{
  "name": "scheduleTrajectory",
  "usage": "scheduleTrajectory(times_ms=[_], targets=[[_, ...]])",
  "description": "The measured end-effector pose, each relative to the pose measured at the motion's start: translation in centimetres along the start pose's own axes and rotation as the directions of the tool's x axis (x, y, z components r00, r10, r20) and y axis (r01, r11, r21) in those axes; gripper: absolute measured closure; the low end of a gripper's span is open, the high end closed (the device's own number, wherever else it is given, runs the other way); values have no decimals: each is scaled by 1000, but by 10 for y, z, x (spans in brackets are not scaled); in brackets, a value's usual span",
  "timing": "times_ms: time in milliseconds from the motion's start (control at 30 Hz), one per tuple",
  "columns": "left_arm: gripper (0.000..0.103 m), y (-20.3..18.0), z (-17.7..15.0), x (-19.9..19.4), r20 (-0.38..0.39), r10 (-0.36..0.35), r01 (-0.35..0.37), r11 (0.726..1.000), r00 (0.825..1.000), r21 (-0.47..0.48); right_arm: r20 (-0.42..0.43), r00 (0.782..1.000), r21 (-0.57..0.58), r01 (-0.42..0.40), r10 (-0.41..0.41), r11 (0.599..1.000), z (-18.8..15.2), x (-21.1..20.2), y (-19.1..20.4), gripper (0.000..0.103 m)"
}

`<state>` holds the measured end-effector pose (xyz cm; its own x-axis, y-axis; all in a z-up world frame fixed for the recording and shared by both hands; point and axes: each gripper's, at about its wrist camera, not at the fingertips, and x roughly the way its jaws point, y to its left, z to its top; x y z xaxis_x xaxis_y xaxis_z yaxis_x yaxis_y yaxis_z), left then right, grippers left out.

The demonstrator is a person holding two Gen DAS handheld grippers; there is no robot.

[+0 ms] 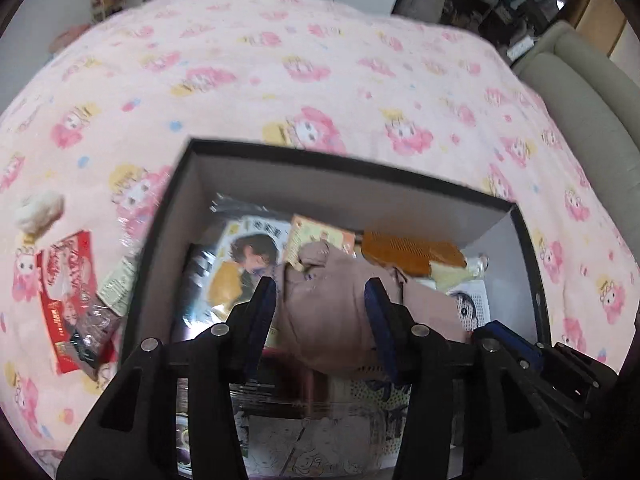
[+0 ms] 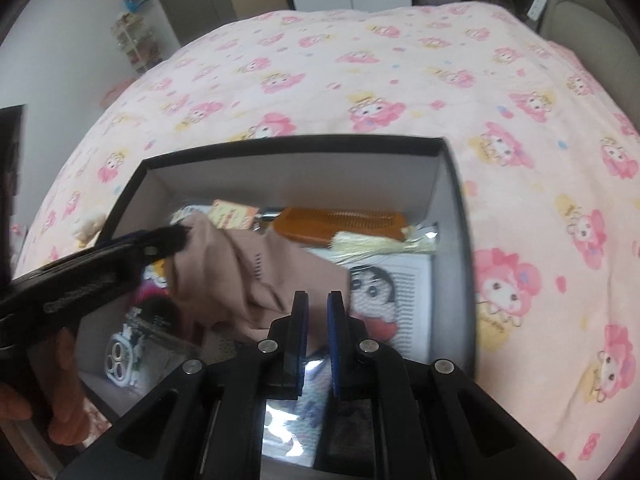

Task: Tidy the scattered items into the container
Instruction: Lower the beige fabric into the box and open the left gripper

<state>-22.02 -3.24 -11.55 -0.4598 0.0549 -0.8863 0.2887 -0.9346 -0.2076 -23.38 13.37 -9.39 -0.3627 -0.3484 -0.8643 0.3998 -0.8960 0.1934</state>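
Nearest in the left wrist view, the left hand-held gripper (image 1: 320, 312) stands with its jaws apart, straddling a dusty-pink folded cloth (image 1: 332, 312); the pads do not seem to press it, so the cloth looks released and resting on the box's contents. In the right wrist view the right hand-held gripper (image 2: 318, 328) has its jaws drawn together with only a thin slit between them, right at the cloth's near edge; whether a fold is pinched there I cannot tell.

The cloth lies in the middle of the black box (image 1: 532, 264), on top of printed cards and a cartoon-face packet (image 2: 388, 300). Behind it, along the far wall, sit an amber comb (image 2: 344, 222) and a pale tassel (image 2: 380, 246).

To finish this step well, I would lift both grippers straight up so no fold catches and drags back over the rim, then check that the cloth sits below the walls.

Left of the box, on the pink cartoon bedspread (image 1: 280, 60), a red packet (image 1: 68, 280) and a cream plush lump (image 1: 40, 208) wait outside, likely next.
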Motion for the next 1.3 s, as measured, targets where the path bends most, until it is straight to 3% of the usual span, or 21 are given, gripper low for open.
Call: scheduleTrajectory(times_ms=[100, 167, 300, 367, 433, 500, 567, 600, 700, 867, 1067, 1300], targets=[[58, -14, -4, 20, -102, 5, 3, 997, 995, 78, -29, 1000, 3, 2, -2, 1000, -2, 5, 2, 93], [60, -23, -11, 30, -172, -34, 53, 993, 984, 101, -51, 998, 13, 39, -39, 999, -4, 9, 0, 91], [66, -35, -16, 25, -193, -183, 203, 975, 964, 90, -76, 996, 89, 61, -55, 994, -4, 9, -16, 91], [65, -31, -14, 18, -164, -211, 221, 974, 964, 50, -67, 998, 125, 23, -15, 992, -3, 6, -22, 90], [65, -25, -11, 11, -140, -181, 185, 983, 974, 19, -53, 999, 127, 17, -10, 992, -2, 2, -21, 87], [65, -24, -11, 11, -150, -93, 100, 994, 984, 39, -45, 999, 104, 23, -18, 994, -2, 3, -17, 85], [65, -27, -13, 16, -192, -4, 20, 997, 981, 81, -59, 998, 90, 19, -13, 996, -3, 7, -13, 85], [65, -26, -15, 19, -211, 6, 13, 996, 977, 92, -69, 998, 84, 16, -10, 996, -3, 9, -12, 85], [63, -31, -20, 19, -222, 5, 24, 992, 975, 126, -111, 993, 64, 36, -29, 997, -5, 18, -8, 85], [65, -26, -20, 13, -248, -114, 135, 988, 962, 70, -140, 987, 48, 81, -74, 996, -8, 23, -6, 83], [65, -19, -14, -12, -129, -142, 149, 988, 981, 47, -85, 991, 10, 105, -104, 994, -10, 14, 2, 72], [62, -22, -16, 19, -245, -107, 127, 990, 964, 67, -166, 984, 54, 67, -57, 996, -11, 28, -4, 71]])
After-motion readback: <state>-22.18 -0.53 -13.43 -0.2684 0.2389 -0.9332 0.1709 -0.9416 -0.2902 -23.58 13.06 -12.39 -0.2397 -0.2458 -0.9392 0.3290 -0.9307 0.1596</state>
